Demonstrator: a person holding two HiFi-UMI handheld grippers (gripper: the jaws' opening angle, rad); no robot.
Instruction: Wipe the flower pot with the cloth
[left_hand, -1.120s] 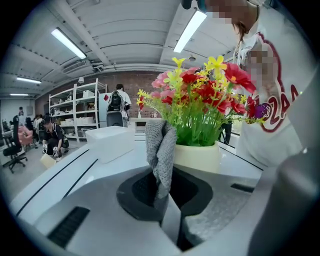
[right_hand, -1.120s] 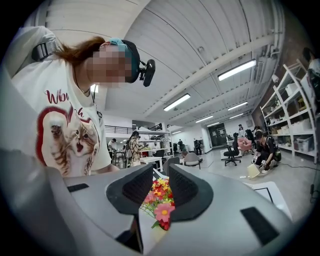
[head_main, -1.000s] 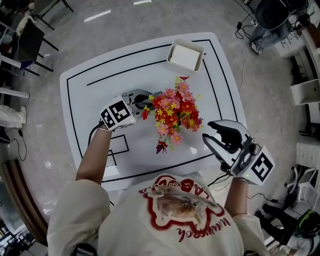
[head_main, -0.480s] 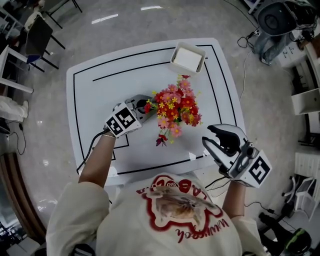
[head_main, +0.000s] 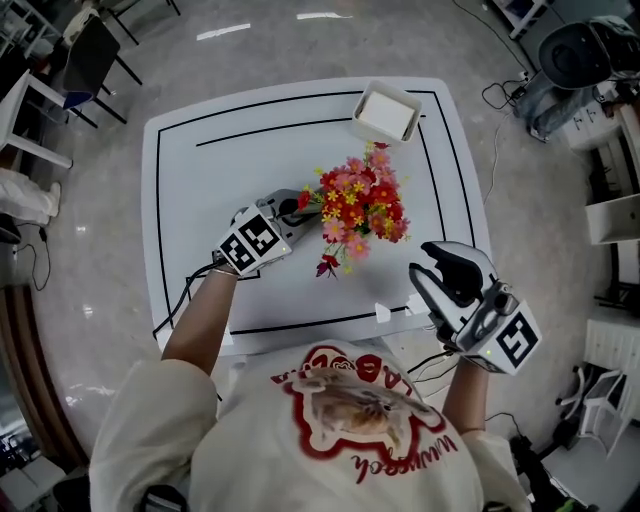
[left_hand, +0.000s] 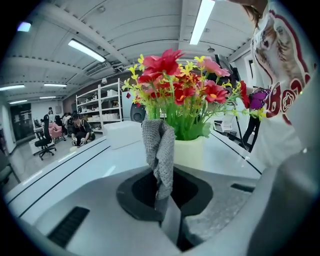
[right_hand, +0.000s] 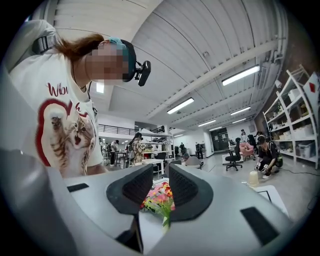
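Note:
A cream flower pot (left_hand: 189, 151) with red, pink and yellow flowers (head_main: 360, 203) stands at the middle of the white table (head_main: 200, 180). My left gripper (head_main: 297, 207) is at the pot's left side, shut on a grey knitted cloth (left_hand: 159, 150). The cloth sticks up from the jaws, right against the pot's left edge; I cannot tell whether it touches. In the head view the blooms hide the pot. My right gripper (head_main: 438, 272) hangs open past the table's front right corner with nothing between its jaws. The right gripper view shows the flowers (right_hand: 158, 197) between them, far off.
A white rectangular box (head_main: 386, 114) sits at the table's far right. A cable (head_main: 190, 290) trails from the left gripper across the table's front left. Chairs, shelves and people stand around the room beyond the table.
The left gripper with the cloth has turned and slid a little toward me along the pot's left side. The right gripper has stayed where it was. The head camera has shifted.

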